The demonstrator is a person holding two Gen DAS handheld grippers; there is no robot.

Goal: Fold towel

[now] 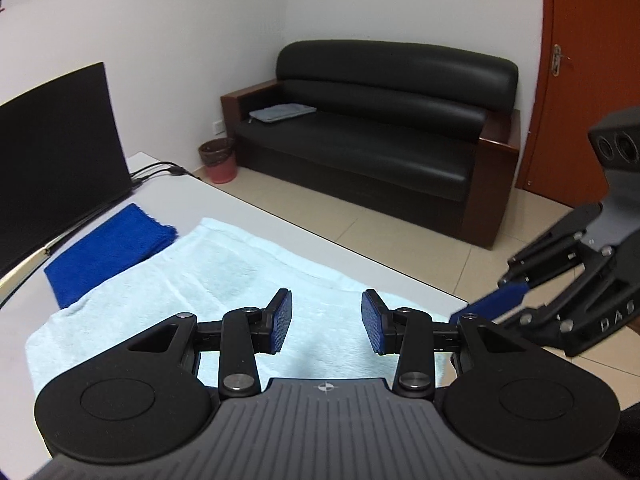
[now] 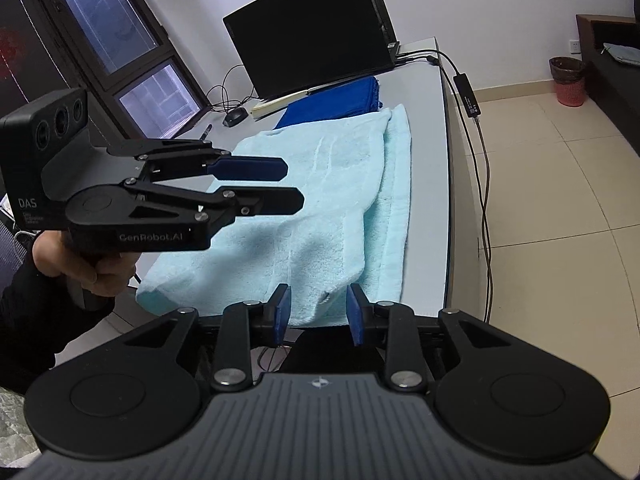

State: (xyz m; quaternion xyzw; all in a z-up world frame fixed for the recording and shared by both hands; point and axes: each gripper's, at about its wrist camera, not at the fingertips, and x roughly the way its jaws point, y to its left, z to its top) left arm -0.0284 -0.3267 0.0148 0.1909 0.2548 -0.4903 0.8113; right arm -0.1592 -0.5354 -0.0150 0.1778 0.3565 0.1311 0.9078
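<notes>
towel [image 2: 320,200] pale aqua | cloth [image 2: 336,100] royal blue | sofa [image 1: 380,128] black

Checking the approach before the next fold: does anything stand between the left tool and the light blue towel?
Nothing visible does. The left tool hangs open directly above the light blue terry towel; the folded dark blue cloth lies off beside the far edge.

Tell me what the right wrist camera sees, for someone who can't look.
A light blue towel lies partly folded on a white table. The right gripper is open at its near corner, the left gripper hovers above.
</notes>
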